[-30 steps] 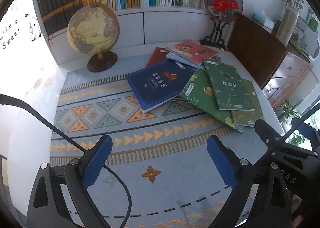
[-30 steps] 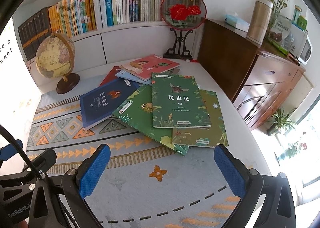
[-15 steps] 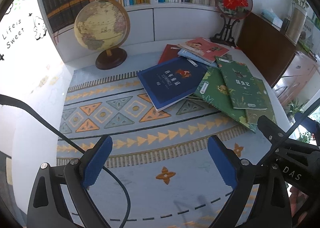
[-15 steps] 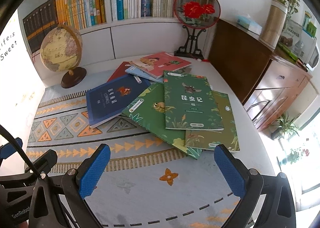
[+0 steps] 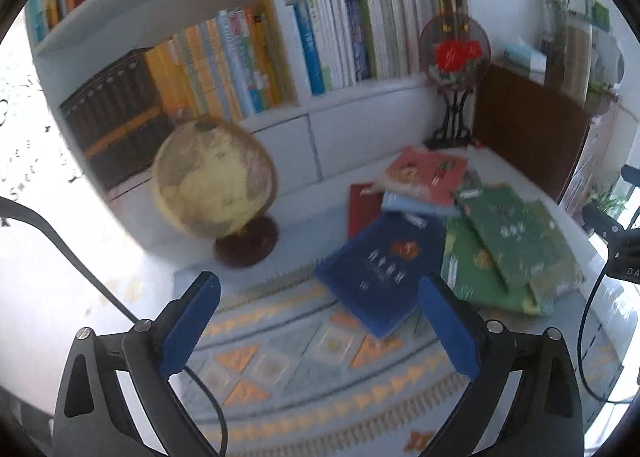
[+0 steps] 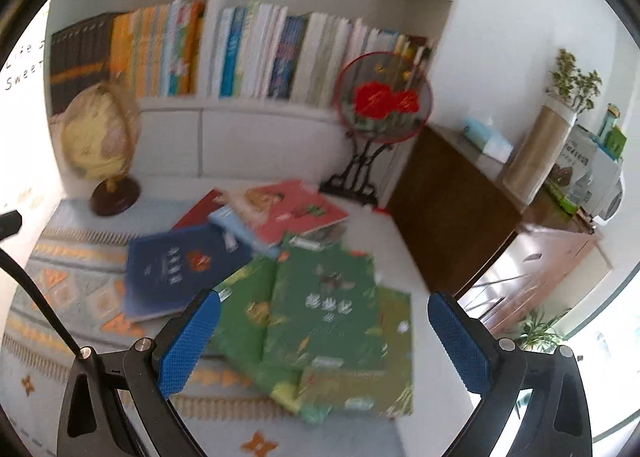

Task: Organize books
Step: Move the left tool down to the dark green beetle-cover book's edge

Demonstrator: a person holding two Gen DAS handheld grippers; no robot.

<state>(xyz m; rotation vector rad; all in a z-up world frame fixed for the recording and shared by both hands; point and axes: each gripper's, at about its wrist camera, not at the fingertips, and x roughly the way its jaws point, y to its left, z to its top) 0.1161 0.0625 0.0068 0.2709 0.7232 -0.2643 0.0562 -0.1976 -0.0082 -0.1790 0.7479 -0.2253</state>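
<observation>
flanking loose books (image 5: 460, 241): globe (image 5: 214, 185), fan ornament (image 5: 454, 57).

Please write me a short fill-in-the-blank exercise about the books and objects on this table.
1. The navy blue book lies on a patterned ____.
2. The round thing on a dark wooden base, left of the loose books, is a ____.
3. The red book rests on top of a light ____ book.
4. Both the left gripper and the right gripper hold ____.

Missing words: mat; globe; blue; nothing
</observation>
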